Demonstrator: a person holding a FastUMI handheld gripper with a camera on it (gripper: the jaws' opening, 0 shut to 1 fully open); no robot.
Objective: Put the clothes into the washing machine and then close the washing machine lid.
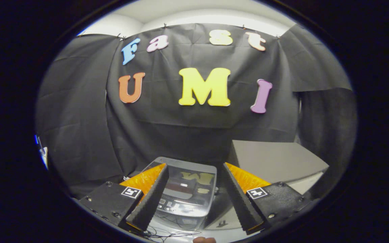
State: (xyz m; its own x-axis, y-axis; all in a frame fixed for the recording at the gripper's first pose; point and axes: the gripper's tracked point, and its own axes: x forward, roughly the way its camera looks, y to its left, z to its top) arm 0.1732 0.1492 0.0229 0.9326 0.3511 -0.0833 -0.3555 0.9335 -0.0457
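Overhead, the tool (194,189) hangs with its fingers spread wide and empty above a small washing machine (184,199), whose glossy clear lid (189,184) lies between and just beyond the fingertips. No clothes can be made out. The lid looks light, rigid and slick, probably best taken by its edge; a grey box (275,162) stands just beside the machine.
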